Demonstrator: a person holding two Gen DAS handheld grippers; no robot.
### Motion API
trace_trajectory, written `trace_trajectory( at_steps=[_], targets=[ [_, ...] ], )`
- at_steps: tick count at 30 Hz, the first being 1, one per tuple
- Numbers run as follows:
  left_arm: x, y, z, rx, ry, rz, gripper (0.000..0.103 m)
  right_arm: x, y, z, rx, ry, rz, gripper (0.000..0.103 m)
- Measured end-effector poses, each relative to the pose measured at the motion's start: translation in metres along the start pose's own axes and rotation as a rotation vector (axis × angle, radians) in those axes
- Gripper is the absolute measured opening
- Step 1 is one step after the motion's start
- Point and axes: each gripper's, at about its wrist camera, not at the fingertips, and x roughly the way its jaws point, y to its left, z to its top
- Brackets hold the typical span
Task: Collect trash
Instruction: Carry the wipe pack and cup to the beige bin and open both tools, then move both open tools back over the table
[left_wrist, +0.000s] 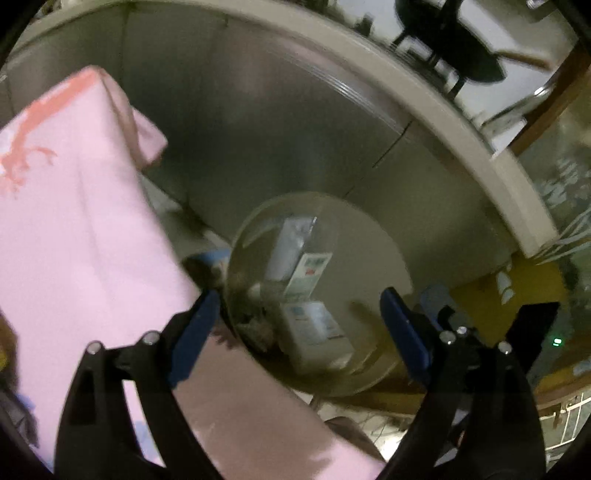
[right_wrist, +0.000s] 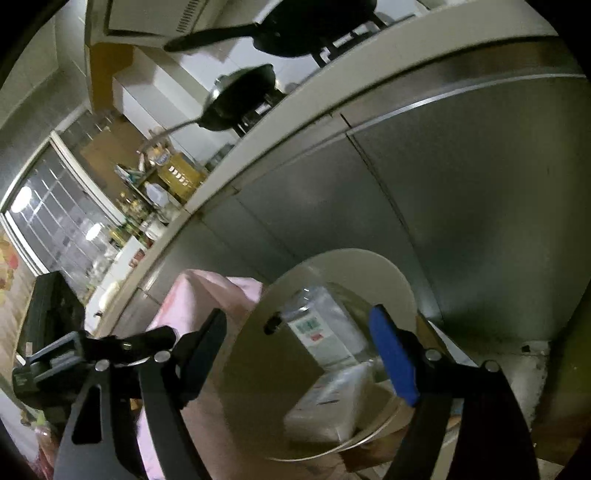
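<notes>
A round beige trash bin (left_wrist: 369, 236) stands on the floor against steel cabinet doors and holds white cartons and wrappers (left_wrist: 314, 328). My left gripper (left_wrist: 299, 325) hovers above it, open, its blue pads either side of the bin's mouth, with nothing pinched between them. A pink plastic bag (left_wrist: 74, 221) hangs close on the left. In the right wrist view the same bin (right_wrist: 266, 387) looks tilted, with the white packaging (right_wrist: 325, 402) inside. My right gripper (right_wrist: 299, 354) is open in front of it and holds nothing. The pink bag (right_wrist: 199, 295) lies behind its left finger.
Steel cabinet fronts (right_wrist: 461, 184) rise behind the bin under a pale counter edge (right_wrist: 295, 122). Two dark pans (right_wrist: 243, 96) sit on the stove above. Bottles and jars crowd the far counter (right_wrist: 147, 206). A black device with a green light (left_wrist: 535, 325) is at the right.
</notes>
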Motion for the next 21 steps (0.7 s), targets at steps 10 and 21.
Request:
trace_trajectory(
  at_steps=[10, 21],
  targets=[
    [-0.116, 0.014, -0.060, 0.078, -0.183, 0.072, 0.085, -0.018, 0.081, -0.009, -0.061, 0.050, 0.188, 0.072],
    [-0.212, 0.121, -0.189, 0.005, -0.219, 0.286, 0.085, 0.005, 0.199, -0.088, -0.263, 0.286, 0.316, 0.051]
  ],
)
